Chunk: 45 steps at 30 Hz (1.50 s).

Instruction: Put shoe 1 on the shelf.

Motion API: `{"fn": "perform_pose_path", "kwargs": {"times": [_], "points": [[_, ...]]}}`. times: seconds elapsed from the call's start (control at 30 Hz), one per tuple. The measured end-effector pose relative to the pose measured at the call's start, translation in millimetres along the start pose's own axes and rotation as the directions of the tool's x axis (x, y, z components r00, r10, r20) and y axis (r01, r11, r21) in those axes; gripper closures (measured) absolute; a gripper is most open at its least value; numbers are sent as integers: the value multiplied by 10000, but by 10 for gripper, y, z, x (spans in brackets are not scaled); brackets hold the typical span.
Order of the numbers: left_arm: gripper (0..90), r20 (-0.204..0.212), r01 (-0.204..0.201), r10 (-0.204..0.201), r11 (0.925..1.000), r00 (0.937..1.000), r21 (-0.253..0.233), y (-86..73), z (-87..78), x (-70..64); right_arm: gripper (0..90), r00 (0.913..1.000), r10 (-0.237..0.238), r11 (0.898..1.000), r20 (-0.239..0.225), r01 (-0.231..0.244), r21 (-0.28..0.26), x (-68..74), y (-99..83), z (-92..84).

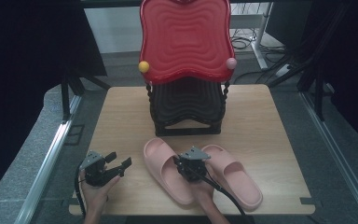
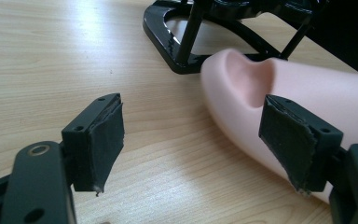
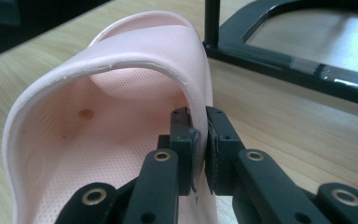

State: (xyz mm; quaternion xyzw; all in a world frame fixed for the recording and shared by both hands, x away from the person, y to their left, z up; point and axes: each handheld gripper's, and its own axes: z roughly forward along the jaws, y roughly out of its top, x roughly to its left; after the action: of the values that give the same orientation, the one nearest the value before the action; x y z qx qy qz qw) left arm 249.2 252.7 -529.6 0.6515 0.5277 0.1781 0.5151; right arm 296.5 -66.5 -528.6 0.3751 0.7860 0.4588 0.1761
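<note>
**Right gripper has one slipper by the strap; the rack is yet to be reached**

High view: two pink slippers lie side by side on the bench, toes toward a black shoe rack with a red top tier. The right gripper sits over the left-hand slipper, at its strap, with the second slipper just beside it on its far side. The left gripper rests in the hand near the bench's front edge, jaws wide apart and holding nothing, with the nearer slipper a short way off in front of it.

Left gripper view: the left gripper stands wide, its two pads well apart over bare wood. The toe of the slipper lies just ahead of the right-hand jaw, and the foot of the rack lies beyond that.

Right gripper view: the right gripper is pinched narrow on the edge of the slipper's strap, one jaw inside the strap and one outside. The rack's base lies ahead and to the side.

By the look of it, the grasp is made and the slipper seems still down on the bench. Lifting it and setting it on the rack remains, and the second slipper is untouched.
</note>
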Motion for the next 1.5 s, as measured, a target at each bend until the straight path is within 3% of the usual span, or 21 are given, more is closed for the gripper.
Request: {"fn": "perform_pose_path", "kwargs": {"times": [0.3,0.47,0.5,0.6,0.67,0.73,0.77,0.83,0.87,0.97,1.1,1.5], "points": [[222,35,0,-1,10000,10000,37,-5,14,-17,826,9996,268,9928,85,-257,-1168,-2,-26,-316],[222,49,-42,41,10000,10000,74,-8,27,-34,827,9994,355,9761,1,-347,-2144,14,12,-534],[222,49,-42,42,10000,10000,82,-9,30,-37,827,9994,355,9761,1,-347,-2144,14,12,-534],[222,51,-77,76,9999,10000,114,-12,38,-42,827,9989,462,9594,66,-425,-2788,8,39,-677],[222,50,-97,97,9999,9999,141,-14,44,-43,827,9988,474,9566,91,-427,-2884,5,43,-700],[221,59,-99,99,9998,9999,158,-16,49,-45,828,9986,500,9441,149,-424,-3270,-13,59,-778],[221,62,-101,99,9998,9999,170,-18,52,-47,828,9986,500,9441,149,-424,-3270,-13,59,-778],[221,65,-109,107,9998,9999,182,-20,57,-51,828,9984,530,9335,180,-431,-3559,-14,81,-846],[221,76,-107,105,9998,9999,193,-21,59,-53,828,9984,530,9335,180,-431,-3559,-14,81,-846],[221,87,-126,124,9997,9999,209,-24,66,-60,829,9984,524,9194,188,-409,-3911,2,120,-936],[219,111,-161,158,9995,9998,259,-27,78,-65,828,9987,464,9078,208,-335,-4180,22,161,-1007],[218,152,-155,151,9995,9998,284,-30,91,-77,829,9988,418,8606,236,-240,-5088,55,442,-1193]]}}
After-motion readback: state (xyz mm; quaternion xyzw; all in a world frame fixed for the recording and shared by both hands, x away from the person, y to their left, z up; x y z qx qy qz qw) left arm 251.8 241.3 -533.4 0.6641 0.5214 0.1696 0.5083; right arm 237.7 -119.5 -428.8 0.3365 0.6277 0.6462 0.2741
